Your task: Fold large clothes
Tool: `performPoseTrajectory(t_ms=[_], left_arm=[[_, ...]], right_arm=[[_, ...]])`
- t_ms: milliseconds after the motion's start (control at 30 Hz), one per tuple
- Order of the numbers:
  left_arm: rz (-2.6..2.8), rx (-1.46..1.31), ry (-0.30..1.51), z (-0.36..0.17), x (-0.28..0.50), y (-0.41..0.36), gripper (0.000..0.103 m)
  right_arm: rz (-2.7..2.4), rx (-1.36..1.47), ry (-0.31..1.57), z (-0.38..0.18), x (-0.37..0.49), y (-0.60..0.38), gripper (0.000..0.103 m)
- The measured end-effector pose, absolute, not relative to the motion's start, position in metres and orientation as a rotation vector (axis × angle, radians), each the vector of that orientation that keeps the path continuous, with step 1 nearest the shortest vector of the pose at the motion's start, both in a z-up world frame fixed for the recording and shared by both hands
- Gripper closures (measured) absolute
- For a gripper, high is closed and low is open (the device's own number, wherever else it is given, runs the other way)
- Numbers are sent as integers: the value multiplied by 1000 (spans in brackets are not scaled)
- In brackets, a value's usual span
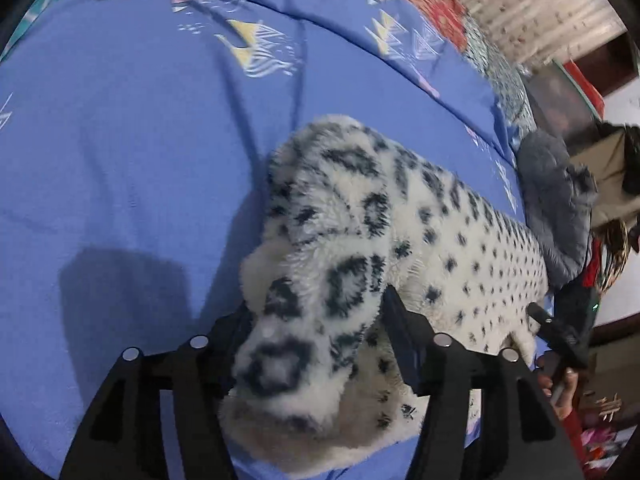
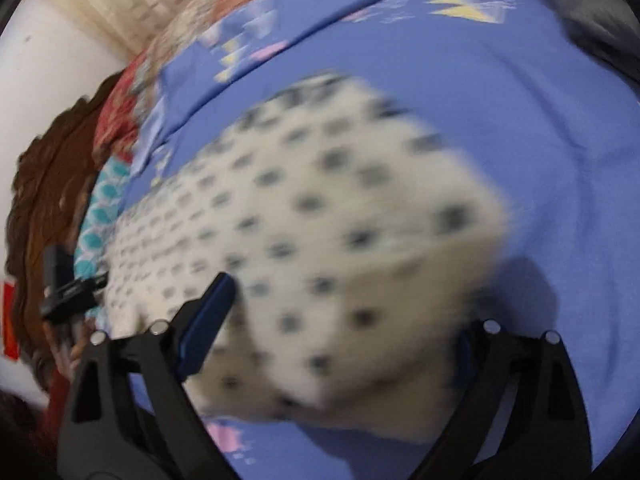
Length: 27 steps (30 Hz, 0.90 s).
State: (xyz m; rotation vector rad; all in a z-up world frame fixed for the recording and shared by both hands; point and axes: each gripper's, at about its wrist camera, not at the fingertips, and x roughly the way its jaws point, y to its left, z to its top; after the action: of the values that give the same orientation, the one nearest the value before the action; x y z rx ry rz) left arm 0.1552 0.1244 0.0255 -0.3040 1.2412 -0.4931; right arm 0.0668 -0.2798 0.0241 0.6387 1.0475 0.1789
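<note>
A fluffy white garment with black spots lies folded lengthwise on the blue bedsheet. One thick end of it bulges up between the spread fingers of my left gripper, which stands open around it. In the blurred right wrist view, the other end of the garment sits between the wide-apart fingers of my right gripper, also open; its right finger is partly hidden behind the fabric. Each gripper shows small at the edge of the other's view, right gripper and left gripper.
A grey fuzzy garment lies at the bed's far edge beyond the spotted one. Patterned bedding and a curtain lie behind. A brown wooden headboard stands at the left of the right wrist view. A hand holds the right gripper.
</note>
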Motion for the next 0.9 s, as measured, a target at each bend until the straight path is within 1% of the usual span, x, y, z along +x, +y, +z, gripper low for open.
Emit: performPoseTrajectory(t_ms=[67,133,233,267,367,400,433,467,500,533,567,667,733,833,900], left_arm=[[-531,-324,1216,33,150,123,21],[-536,-314,1199,37,144,122,18],[-537,-259,1205,31,141,111,12],[-523,-235,1213,26,142,106,10],[-507,-237,1223,20,147,98,9],[-500,-250,1219,21,147,96,9],[-502,-254,1209,25,146,95,19],[-518,-253,1190,32,143,92,40],[-531,-248,1176,38,141,89,45],[-548,-229,1139,51,134,86,51],[-566,-220,1112,60,128,85,53],[-636,-259,1026,94,111,91,55],[-644,-295,940,123,99,106,55],[-611,-365,812,155,81,149,55],[-561,-413,765,166,69,182,55]], right_arm=[[197,535,1051,29,68,-257,14],[178,488,1071,23,70,-251,14],[164,620,1066,7,74,-264,12],[169,674,1049,5,75,-268,9],[151,726,1046,4,78,-271,9],[143,720,1056,6,80,-269,14],[140,714,1070,9,81,-267,23],[154,727,1076,11,83,-266,49],[197,775,1070,16,82,-265,62],[242,816,1043,25,80,-261,67],[281,809,1012,39,80,-255,72],[358,693,938,85,82,-221,77],[411,634,892,113,82,-199,77],[487,532,825,152,82,-161,77],[517,488,807,163,82,-140,77]])
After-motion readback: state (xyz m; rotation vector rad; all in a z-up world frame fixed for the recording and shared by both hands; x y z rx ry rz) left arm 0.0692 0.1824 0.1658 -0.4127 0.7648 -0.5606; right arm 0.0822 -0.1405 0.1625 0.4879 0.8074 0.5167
